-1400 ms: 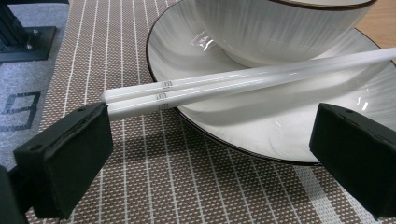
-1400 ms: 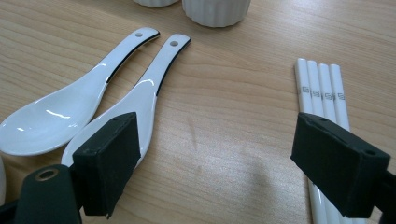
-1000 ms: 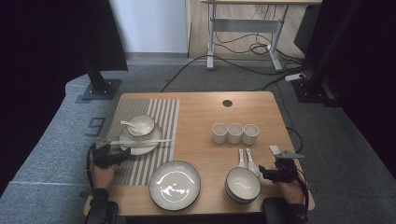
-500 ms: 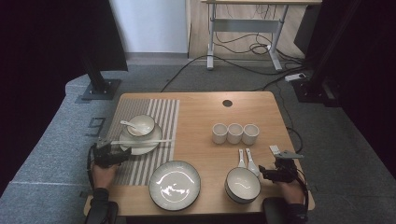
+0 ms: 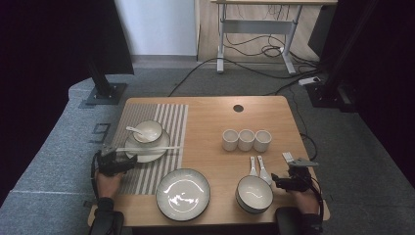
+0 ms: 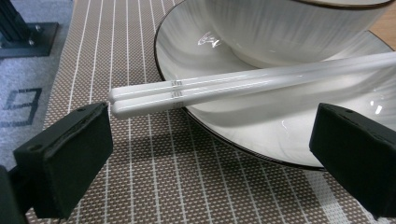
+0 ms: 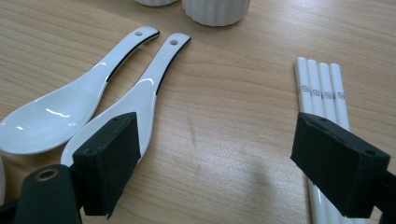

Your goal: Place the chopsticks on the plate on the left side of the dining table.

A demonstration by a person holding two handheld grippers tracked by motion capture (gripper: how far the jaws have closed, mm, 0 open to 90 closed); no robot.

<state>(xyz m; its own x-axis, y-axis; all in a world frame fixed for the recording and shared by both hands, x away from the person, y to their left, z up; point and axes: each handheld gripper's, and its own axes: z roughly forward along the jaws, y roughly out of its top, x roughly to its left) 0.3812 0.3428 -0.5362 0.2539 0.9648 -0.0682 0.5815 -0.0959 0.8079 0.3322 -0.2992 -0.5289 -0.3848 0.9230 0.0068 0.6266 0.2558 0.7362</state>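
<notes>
Table setting under way, by the look of it, with both tools idle at the near edge and no piece yet picked up. Left gripper [image 6: 205,154] spread wide, jaws empty, hovering low over the striped placemat [image 6: 140,186] just short of the white chopstick pair [image 6: 243,86]; butt ends of that pair lying between and slightly beyond the two jaw tips, propped across the rim of the saucer plate [image 6: 280,135] and leaning against the bowl [image 6: 289,28] standing on it. Right gripper [image 7: 233,172] likewise spread and holding nothing, above bare wood, flanked by two ceramic soup spoons [image 7: 93,107] at its left jaw and four white chopsticks [image 7: 322,88] running under its right jaw. Farther off in the high view, a large empty plate [image 5: 183,194] and a second bowl [image 5: 254,194] near the front edge, then three ribbed cups [image 5: 246,140] in a row mid-table. Likely next: a short advance of the left gripper to straddle the chopstick ends, then a gentle squeeze, kept level to avoid rolling the pair off the rim.
</notes>
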